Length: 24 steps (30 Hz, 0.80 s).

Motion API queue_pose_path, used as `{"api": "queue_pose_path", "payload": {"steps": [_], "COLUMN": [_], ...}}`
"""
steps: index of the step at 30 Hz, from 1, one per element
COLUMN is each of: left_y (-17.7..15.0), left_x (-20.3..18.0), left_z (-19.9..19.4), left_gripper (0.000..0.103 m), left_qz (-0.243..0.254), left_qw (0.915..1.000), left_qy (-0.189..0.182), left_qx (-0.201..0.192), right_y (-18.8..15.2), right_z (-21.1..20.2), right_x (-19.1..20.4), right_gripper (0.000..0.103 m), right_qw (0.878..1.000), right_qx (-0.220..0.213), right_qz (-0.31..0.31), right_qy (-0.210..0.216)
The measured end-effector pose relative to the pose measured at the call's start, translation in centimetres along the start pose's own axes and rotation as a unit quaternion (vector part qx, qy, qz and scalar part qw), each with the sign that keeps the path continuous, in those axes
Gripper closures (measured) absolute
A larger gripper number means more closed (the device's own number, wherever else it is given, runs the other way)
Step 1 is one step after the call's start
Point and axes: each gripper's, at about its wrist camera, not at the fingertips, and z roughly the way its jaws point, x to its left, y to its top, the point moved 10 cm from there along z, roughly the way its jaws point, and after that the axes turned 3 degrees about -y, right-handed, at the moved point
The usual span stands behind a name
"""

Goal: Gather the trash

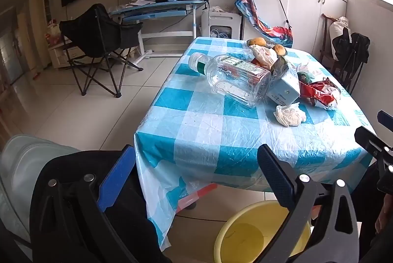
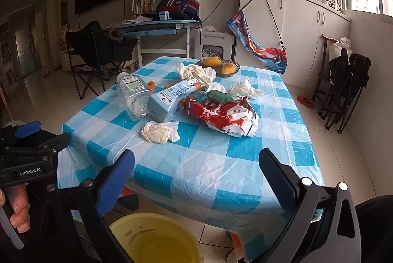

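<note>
Checkered table [image 2: 211,164] holds trash: bottle [image 2: 133,96] on side against carton [image 2: 172,98], red wrapper [image 2: 226,117], tissue wad [image 2: 161,131]; yellow bin [image 2: 157,238] below near edge

Left gripper [image 1: 196,179], right gripper [image 2: 196,179] both spread wide, nothing held

Risks: round bottle likely rolls off if nudged; slick plastic cover may drag, shifting whole pile; tissue may slip from pads, miss bin

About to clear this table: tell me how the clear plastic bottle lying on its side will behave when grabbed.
The plastic bottle looks empty, so probably light. It lies on its side on the slick plastic-covered table, so a nudge may roll or slide it. Its thin clear wall could dent under the tongs.
</note>
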Motion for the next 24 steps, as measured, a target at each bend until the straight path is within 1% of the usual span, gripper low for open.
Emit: {"api": "queue_pose_path", "payload": {"steps": [4, 5, 11, 14, 19, 24], "left_y": [0.1, -0.3, -0.2, -0.1, 0.1, 0.1], "left_x": [-0.5, -0.3, -1.4, -1.9, -2.1, -2.3], "left_z": [0.1, 0.3, -0.3, -0.6, -1.2, -1.0], "left_gripper": [0.007, 0.007, 0.007, 0.007, 0.007, 0.007], "left_qz": [0.001, -0.006, 0.028, 0.036, 0.033, 0.032], "left_qw": [1.0, 0.9999, 0.9995, 0.9991, 0.9987, 0.9987], "left_qy": [-0.001, -0.011, -0.01, -0.014, -0.029, -0.031], "left_qx": [0.001, -0.002, -0.012, -0.019, -0.026, -0.024], "right_y": [-0.4, -0.4, -0.5, -0.6, -0.8, -1.1], "right_z": [0.2, 0.2, 0.6, 0.5, 0.6, 0.9], "right_x": [0.6, 0.6, 0.7, 0.8, 0.8, 0.9], "right_gripper": [0.006, 0.006, 0.006, 0.006, 0.006, 0.006], "right_qw": [1.0, 1.0, 1.0, 1.0, 1.0, 0.999], "right_qx": [0.004, 0.004, 0.008, 0.009, 0.012, 0.017], "right_qz": [-0.017, -0.017, -0.024, -0.022, -0.023, -0.031], "right_qy": [-0.002, -0.001, -0.007, -0.009, -0.012, -0.015]}}
